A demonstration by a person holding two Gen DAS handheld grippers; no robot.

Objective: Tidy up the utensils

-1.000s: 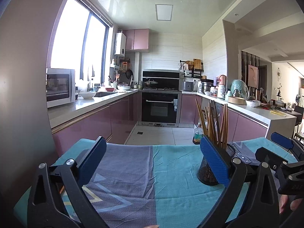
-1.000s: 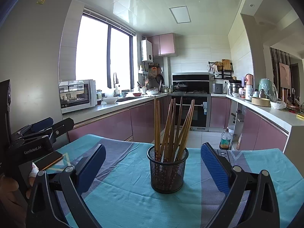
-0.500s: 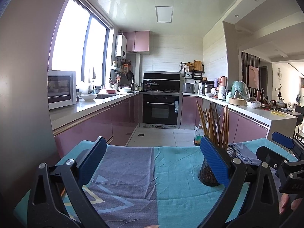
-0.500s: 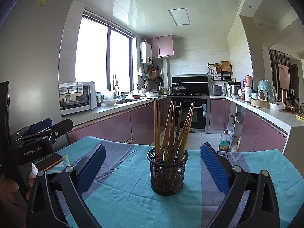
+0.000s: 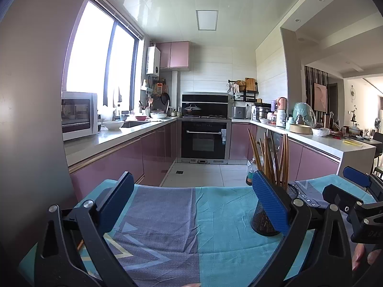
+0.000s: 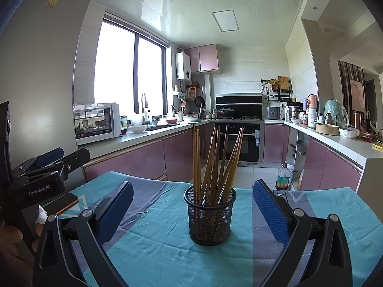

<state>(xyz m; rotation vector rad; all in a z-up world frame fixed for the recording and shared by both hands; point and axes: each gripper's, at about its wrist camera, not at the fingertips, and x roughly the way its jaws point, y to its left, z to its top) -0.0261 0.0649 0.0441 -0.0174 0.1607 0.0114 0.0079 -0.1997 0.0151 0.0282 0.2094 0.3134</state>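
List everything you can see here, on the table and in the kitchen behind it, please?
mesh cup: one, black, upright on the tablecloth, centred in the right wrist view
chopsticks: a bundle, brown wood, standing in the mesh cup; exact count unclear
tablecloth: one, teal and grey-purple, covering the table
phone: one, dark, lying on the cloth at the left
microwave: one, white, on the left counter
oven: one, black, built in at the far wall
bottle: one, clear, on the floor to the right
left hand-held gripper: one, black with blue pads, open, empty
right hand-held gripper: one, same colours, open, either side of the cup, not touching
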